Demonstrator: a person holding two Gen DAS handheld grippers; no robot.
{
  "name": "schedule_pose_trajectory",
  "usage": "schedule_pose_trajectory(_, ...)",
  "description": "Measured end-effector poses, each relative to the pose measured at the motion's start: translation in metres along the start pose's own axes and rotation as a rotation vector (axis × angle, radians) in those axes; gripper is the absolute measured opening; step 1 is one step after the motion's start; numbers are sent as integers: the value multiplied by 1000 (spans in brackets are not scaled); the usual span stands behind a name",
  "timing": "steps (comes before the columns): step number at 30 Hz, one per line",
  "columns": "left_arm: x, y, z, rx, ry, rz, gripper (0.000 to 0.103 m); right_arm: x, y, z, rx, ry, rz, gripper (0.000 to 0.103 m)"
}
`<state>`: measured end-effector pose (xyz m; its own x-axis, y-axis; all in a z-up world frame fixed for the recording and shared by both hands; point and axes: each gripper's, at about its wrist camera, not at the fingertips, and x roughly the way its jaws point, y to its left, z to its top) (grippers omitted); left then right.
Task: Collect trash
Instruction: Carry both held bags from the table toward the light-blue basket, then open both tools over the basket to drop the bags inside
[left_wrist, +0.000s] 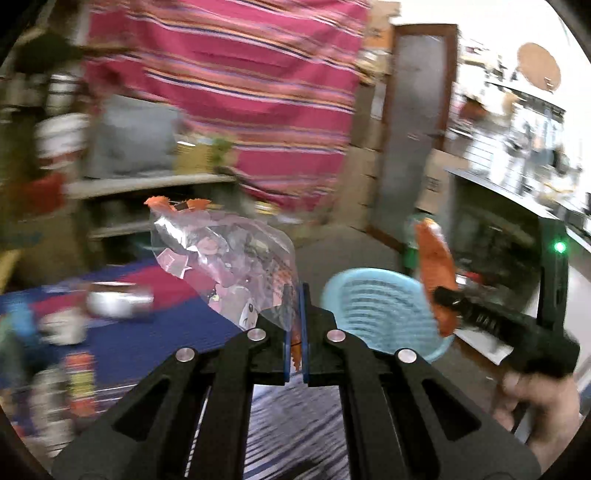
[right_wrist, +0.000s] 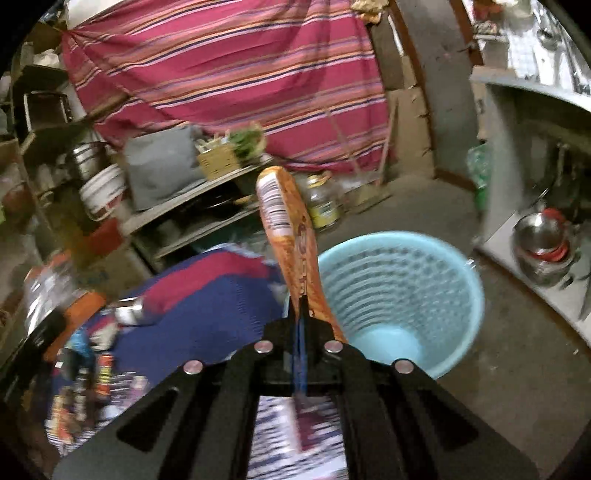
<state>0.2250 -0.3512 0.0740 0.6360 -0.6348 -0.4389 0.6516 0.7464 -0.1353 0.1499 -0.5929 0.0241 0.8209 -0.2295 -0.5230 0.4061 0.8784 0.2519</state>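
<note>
Both hands are carrying trash toward the light blue basket (right_wrist: 402, 295), which stands on the floor at about two o'clock from the right gripper (right_wrist: 301, 325). That gripper is clamped on an orange wrapper (right_wrist: 291, 236); the left gripper (left_wrist: 295, 317) is clamped on a clear plastic bag (left_wrist: 229, 266) of scraps. Next, I judge, each load must hang over the basket's mouth before its jaws part.

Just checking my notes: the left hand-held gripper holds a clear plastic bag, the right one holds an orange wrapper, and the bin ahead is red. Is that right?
Not quite: the bin is light blue, not red, as the right wrist view shows. The rest stands: the left hand-held gripper holds the clear plastic bag, and the right hand-held gripper holds the orange wrapper.
</note>
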Motion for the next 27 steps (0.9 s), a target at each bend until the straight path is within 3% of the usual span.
schedule_pose_trajectory(3,61,-38,-5,28,51,-111,2,8,-37,-1,25,-7,-49,0)
schedule_pose_trajectory(5,101,-56,-10,35,97,-158,2,18,-62,-3,70,-4,-22,0)
schedule_pose_trajectory(9,158,-60,-19,22,169,-202,2,47,-85,-3,168,11,85,0)
schedule_pose_trajectory(12,190,-67,-27,7,216,-224,2,66,-78,-9,167,23,65,4)
schedule_pose_trajectory(14,206,-70,-31,17,242,-207,18,75,-77,-12,167,26,32,4)
schedule_pose_trajectory(15,206,-68,-30,18,241,-203,39,78,-80,-13,178,26,21,4)
schedule_pose_trajectory(16,205,-68,-30,13,232,-202,51,80,-84,-15,191,27,29,4)
schedule_pose_trajectory(20,193,-57,-27,-24,212,-180,56,77,-92,-21,227,27,43,6)
schedule_pose_trajectory(21,189,-52,-25,-32,205,-171,56,77,-89,-22,220,29,48,17)
schedule_pose_trajectory(22,183,-48,-22,-42,199,-168,56,77,-87,-23,211,27,45,49)
schedule_pose_trajectory(23,173,-42,-19,-54,188,-163,56,75,-84,-25,204,13,39,65)
schedule_pose_trajectory(24,165,-38,-18,-56,183,-158,56,73,-82,-26,207,3,39,70)
schedule_pose_trajectory(27,131,-21,-12,-31,151,-119,56,68,-79,-25,221,-7,57,68)
